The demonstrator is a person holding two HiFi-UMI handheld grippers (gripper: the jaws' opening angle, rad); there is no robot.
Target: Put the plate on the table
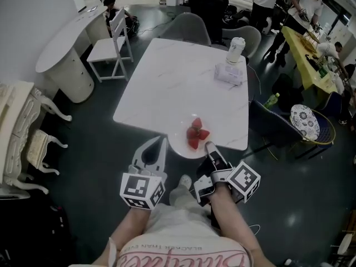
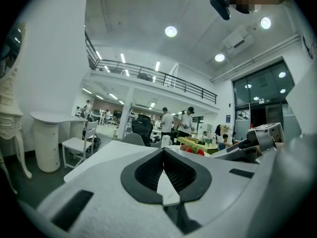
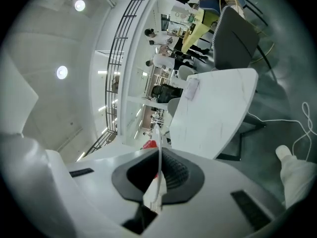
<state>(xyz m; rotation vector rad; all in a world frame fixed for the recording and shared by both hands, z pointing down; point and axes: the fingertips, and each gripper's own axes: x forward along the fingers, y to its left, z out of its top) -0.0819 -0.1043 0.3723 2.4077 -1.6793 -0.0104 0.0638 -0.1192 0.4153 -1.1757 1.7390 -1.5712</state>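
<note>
A white plate [image 1: 185, 148] with three strawberries [image 1: 196, 133] lies across the near edge of the white marble table [image 1: 167, 88], partly overhanging it. My left gripper [image 1: 163, 143] is shut on the plate's left rim. My right gripper [image 1: 209, 147] is shut on its right rim. In the left gripper view the rim [image 2: 167, 188] shows as a white sliver between the dark pads, with the strawberries [image 2: 191, 150] beyond. In the right gripper view the rim [image 3: 157, 182] stands edge-on between the pads, with a strawberry [image 3: 149, 145] behind it.
A white appliance with a jar [image 1: 233, 63] stands at the table's far right. Grey chairs [image 1: 186, 26] and a white chair [image 1: 114, 43] ring the far sides; a dark chair [image 1: 272, 127] and a patterned stool [image 1: 305, 121] stand to the right. Cream ornate furniture [image 1: 22, 132] lines the left.
</note>
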